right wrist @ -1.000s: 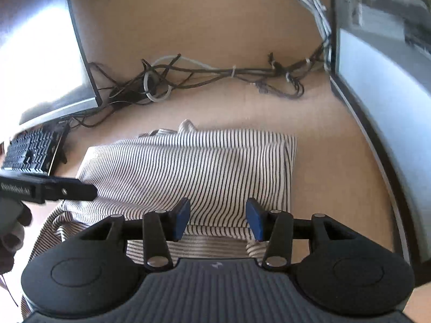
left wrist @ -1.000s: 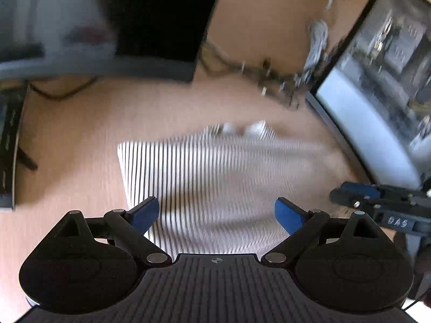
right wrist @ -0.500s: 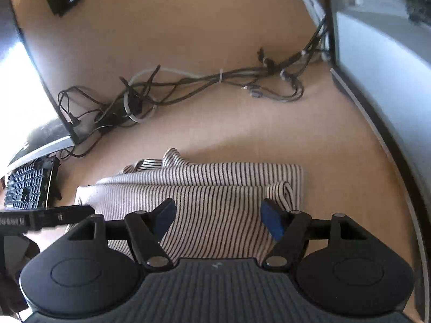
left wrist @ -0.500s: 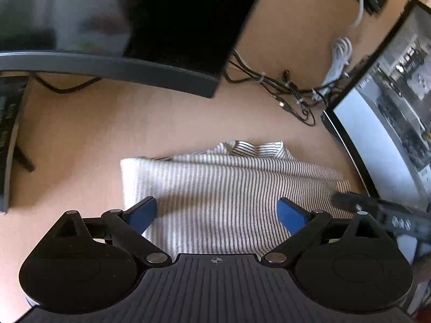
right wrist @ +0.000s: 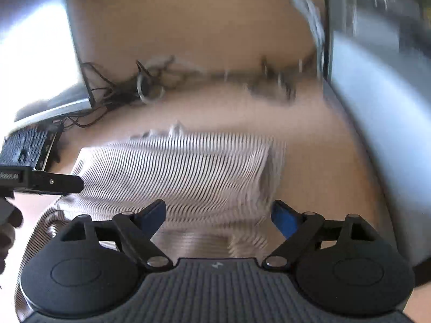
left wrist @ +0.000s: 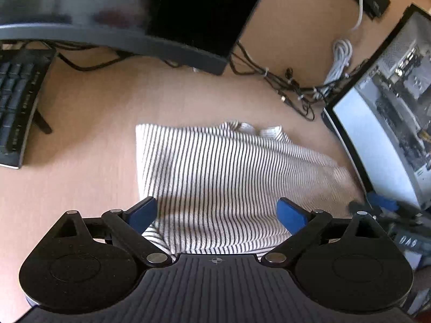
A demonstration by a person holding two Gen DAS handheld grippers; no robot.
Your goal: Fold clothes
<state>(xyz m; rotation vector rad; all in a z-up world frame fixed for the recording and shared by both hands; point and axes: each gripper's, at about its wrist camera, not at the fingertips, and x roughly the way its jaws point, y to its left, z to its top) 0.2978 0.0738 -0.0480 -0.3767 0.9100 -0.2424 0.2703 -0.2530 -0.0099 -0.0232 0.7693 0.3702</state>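
Observation:
A black-and-white striped garment (left wrist: 215,177) lies folded on the wooden desk (left wrist: 89,167), its collar at the far edge. My left gripper (left wrist: 216,212) hovers open over the garment's near left part, nothing between its blue fingertips (left wrist: 141,212). In the right wrist view the same garment (right wrist: 175,169) is blurred by motion. My right gripper (right wrist: 218,215) stands open above its near right part. The left gripper (right wrist: 48,181) pokes in from the left there. The right gripper's tip (left wrist: 382,207) shows at the right edge of the left wrist view.
A curved monitor (left wrist: 121,13) stands at the back left with a keyboard (left wrist: 16,107) beside it. A second monitor (left wrist: 382,123) stands close to the garment's right side. Tangled cables (left wrist: 291,86) lie along the back of the desk.
Both grippers have dropped back toward the garment after lifting away. The right gripper opened wider than a second ago and is moving fast, blurring its view.

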